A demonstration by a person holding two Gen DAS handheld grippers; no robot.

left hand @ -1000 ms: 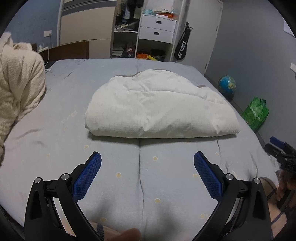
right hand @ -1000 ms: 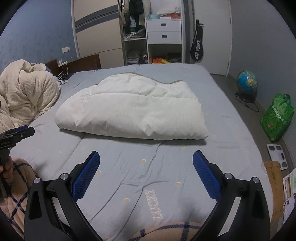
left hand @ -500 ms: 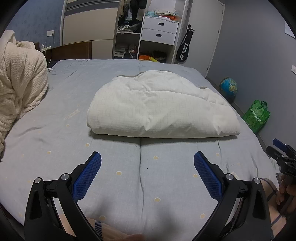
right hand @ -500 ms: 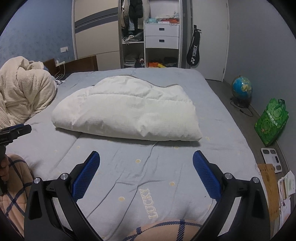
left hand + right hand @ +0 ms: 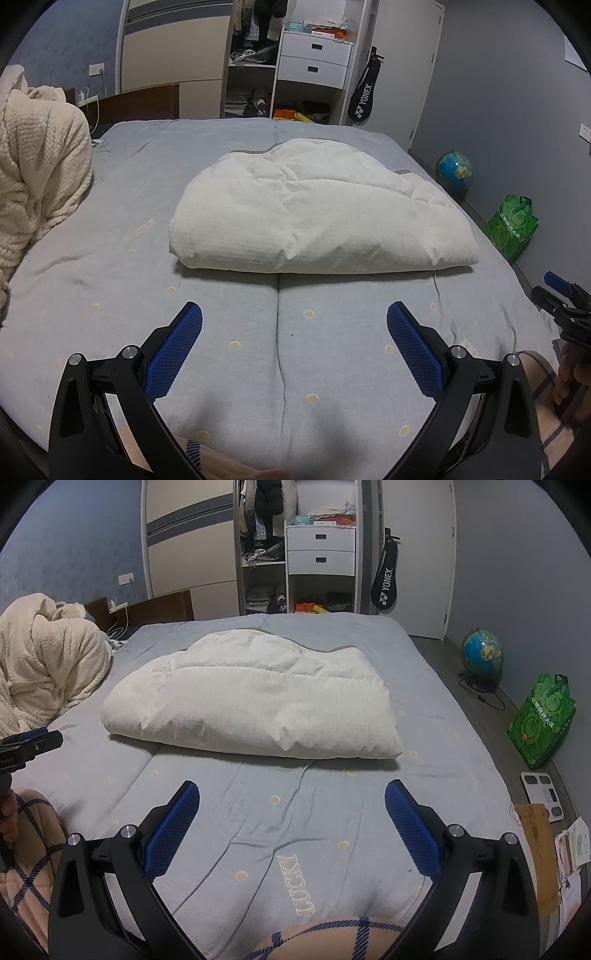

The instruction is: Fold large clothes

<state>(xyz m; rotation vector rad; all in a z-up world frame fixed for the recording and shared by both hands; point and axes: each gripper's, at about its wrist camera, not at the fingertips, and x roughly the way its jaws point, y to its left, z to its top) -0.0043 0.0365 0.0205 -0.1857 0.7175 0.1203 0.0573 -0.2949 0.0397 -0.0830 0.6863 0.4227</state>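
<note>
A folded white puffy garment [image 5: 317,210] lies on the grey bed [image 5: 110,280], also in the right wrist view [image 5: 255,701]. My left gripper [image 5: 294,325] is open and empty, held over the bed's near edge, well short of the garment. My right gripper [image 5: 291,805] is open and empty, also at the near edge. The right gripper shows at the right edge of the left wrist view [image 5: 561,302]. The left gripper shows at the left edge of the right wrist view [image 5: 29,746].
A cream knitted blanket [image 5: 44,672] is heaped at the bed's left. A wardrobe with white drawers [image 5: 321,550] stands behind. A globe [image 5: 482,657], a green bag [image 5: 543,720], a scale [image 5: 543,797] and papers lie on the floor at right.
Both grippers have drawn back and risen slightly from the garment, staying open. The garment has not moved.
</note>
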